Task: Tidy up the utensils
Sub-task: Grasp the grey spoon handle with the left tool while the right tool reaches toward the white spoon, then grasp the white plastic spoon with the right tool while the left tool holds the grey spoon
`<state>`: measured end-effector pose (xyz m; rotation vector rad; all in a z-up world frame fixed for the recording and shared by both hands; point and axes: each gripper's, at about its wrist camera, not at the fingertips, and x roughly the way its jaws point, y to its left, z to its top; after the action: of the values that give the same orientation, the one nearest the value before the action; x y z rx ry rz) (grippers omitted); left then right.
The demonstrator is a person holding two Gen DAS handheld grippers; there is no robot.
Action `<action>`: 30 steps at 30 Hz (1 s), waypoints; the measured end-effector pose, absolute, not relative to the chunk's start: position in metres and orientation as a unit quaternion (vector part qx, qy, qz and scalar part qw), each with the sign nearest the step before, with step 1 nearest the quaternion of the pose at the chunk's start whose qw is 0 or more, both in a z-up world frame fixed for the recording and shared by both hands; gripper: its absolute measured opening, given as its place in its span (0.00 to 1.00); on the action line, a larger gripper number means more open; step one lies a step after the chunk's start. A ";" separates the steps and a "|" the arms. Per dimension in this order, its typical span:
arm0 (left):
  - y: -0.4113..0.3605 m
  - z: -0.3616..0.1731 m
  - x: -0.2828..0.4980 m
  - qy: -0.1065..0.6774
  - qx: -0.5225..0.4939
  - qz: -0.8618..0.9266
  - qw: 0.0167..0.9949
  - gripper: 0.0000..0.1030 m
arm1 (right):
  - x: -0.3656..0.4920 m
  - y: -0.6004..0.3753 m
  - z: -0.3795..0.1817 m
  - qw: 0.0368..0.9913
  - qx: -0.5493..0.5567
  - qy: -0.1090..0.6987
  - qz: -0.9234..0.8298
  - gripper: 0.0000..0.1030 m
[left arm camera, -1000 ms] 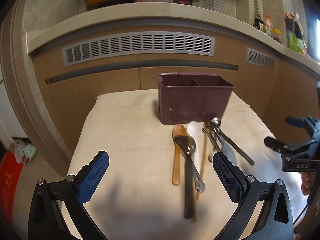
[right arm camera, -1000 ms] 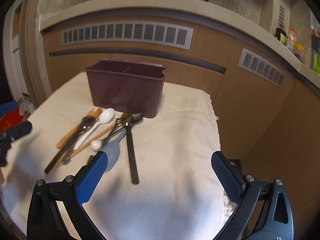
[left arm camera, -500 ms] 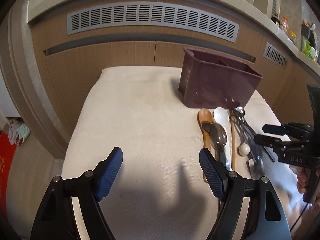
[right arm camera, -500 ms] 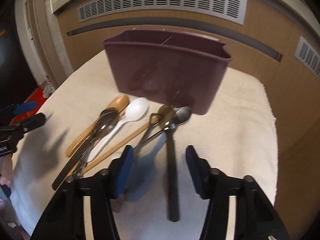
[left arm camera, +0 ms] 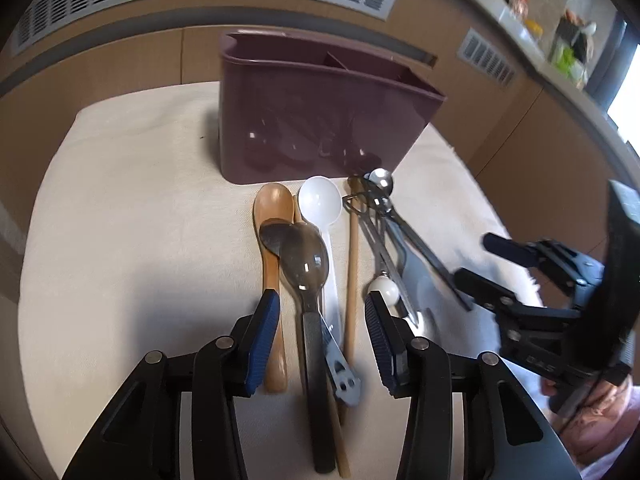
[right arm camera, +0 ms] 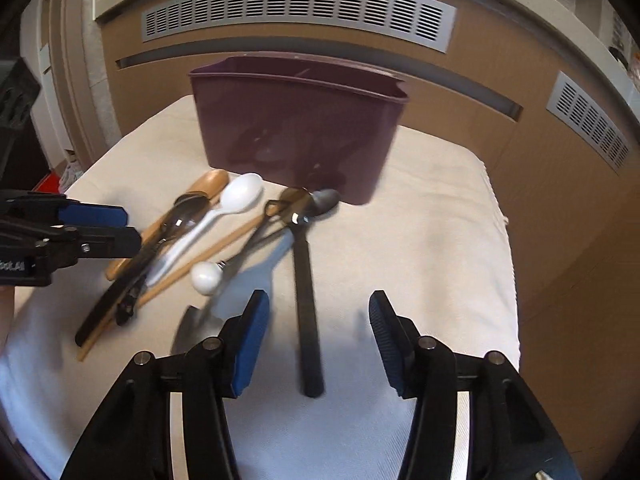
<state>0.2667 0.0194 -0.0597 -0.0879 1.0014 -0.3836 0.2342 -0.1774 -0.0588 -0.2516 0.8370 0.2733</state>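
A dark purple utensil caddy [left arm camera: 320, 120] [right arm camera: 296, 128] stands on a cream cloth [left arm camera: 140, 240]. In front of it lie a wooden spoon [left arm camera: 272, 208], a white plastic spoon [left arm camera: 320, 200], a black-handled steel spoon [left arm camera: 306, 256], a wooden stick [left arm camera: 352, 264] and a white-knobbed tool [left arm camera: 383, 290]. My left gripper [left arm camera: 320, 320] hangs over this pile with its jaws closing; the black handle, white handle and stick lie between the pads, untouched. My right gripper [right arm camera: 318, 320] straddles another black-handled spoon [right arm camera: 306, 280], its jaws opening and clear of the handle.
A grey spatula [right arm camera: 200, 324] lies by the right gripper's left finger. Wooden cabinet fronts with vent grilles [right arm camera: 296, 12] run behind the table. The cloth's right edge [right arm camera: 504, 240] drops off. Each gripper shows in the other's view: the right gripper [left arm camera: 476, 260], the left gripper [right arm camera: 128, 226].
Both grippers came down and closer to the utensils. The left one swung right over the pile, jaws narrowing steadily. The right one's jaws narrowed sharply, then widened a little.
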 end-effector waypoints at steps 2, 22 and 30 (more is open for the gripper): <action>0.007 -0.061 0.276 0.487 -0.007 -0.167 0.857 0.44 | 0.231 -0.187 -0.060 0.899 -0.113 0.403 0.129 0.52; 0.063 -0.052 0.251 0.412 -0.049 -0.066 0.908 0.30 | 0.278 -0.128 -0.048 0.889 -0.090 0.410 0.181 0.55; 0.100 -0.060 0.241 0.397 -0.099 -0.065 0.910 0.30 | 0.310 -0.080 -0.073 0.873 -0.109 0.452 0.148 0.52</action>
<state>0.2406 0.1002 -0.0605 -0.2043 0.8186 -0.1347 0.3097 -0.0800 -0.0727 -0.2269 0.9433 0.3089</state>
